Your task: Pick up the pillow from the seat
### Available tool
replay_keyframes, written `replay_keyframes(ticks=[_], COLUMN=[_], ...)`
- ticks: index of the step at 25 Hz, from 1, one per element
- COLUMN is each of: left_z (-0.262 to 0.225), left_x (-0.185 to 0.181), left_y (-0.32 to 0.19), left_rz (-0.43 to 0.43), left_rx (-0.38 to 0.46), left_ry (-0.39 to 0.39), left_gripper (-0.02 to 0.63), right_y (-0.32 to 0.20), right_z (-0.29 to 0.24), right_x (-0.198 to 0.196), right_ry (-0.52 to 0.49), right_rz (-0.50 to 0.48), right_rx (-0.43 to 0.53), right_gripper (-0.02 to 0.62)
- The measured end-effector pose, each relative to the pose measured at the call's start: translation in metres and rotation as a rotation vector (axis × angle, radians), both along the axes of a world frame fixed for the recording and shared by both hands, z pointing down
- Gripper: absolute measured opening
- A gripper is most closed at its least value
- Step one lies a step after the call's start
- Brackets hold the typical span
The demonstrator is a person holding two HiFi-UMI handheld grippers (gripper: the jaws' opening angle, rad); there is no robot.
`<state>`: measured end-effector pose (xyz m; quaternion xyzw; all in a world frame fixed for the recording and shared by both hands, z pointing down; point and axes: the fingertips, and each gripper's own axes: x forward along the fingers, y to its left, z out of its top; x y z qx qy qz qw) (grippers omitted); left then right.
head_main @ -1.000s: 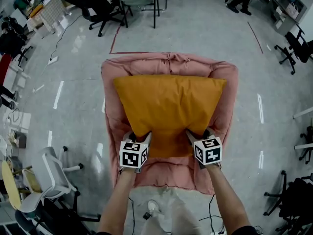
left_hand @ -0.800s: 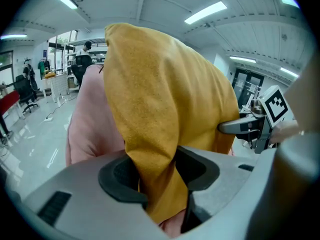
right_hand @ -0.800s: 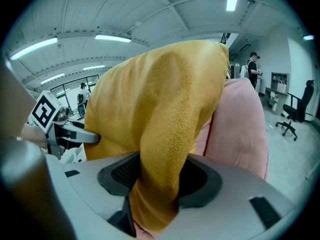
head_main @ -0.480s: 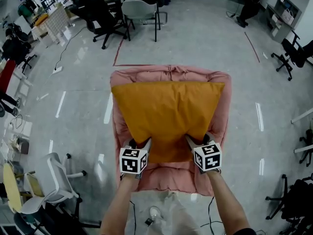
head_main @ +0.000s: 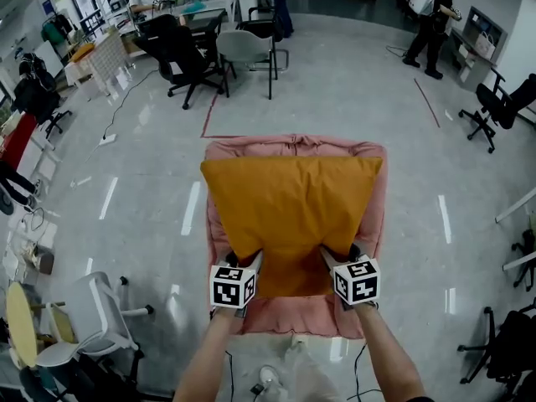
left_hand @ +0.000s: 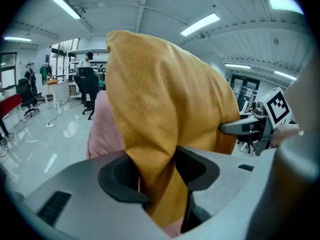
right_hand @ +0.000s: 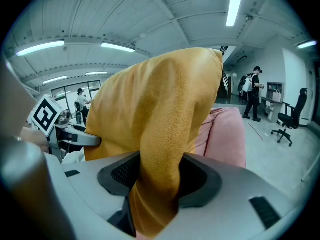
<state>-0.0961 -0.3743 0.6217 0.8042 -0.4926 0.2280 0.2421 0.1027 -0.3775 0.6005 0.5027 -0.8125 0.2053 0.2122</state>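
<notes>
A mustard-yellow pillow hangs lifted above the pink padded seat, which shows around its edges. My left gripper is shut on the pillow's near left part, and my right gripper is shut on its near right part. In the left gripper view a fold of the pillow is pinched between the jaws of my left gripper. The right gripper view shows the same: a fold of the pillow squeezed in my right gripper, with the pink seat behind.
The seat stands on a shiny grey floor. Office chairs and desks stand at the back, more chairs at the near left and at the right edge. People stand at the far right. Cables lie by my feet.
The pillow has risen off the seat with both grippers still holding it. The view has tilted up, so the seat looks smaller and more of the room behind shows.
</notes>
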Motion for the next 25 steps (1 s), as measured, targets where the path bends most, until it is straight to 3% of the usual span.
replay_keyframes(ticks=[25], left_z=[-0.105], left_x=[-0.036], left_y=[0.129], left_rz=[0.005], left_rx=[0.126], left_ry=[0.008], left_gripper=[0.204], right_y=[0.129], right_z=[-0.101], right_x=[-0.035], right_ry=[-0.016], right_rz=[0.008], right_rx=[0.097], right_gripper=[0.239])
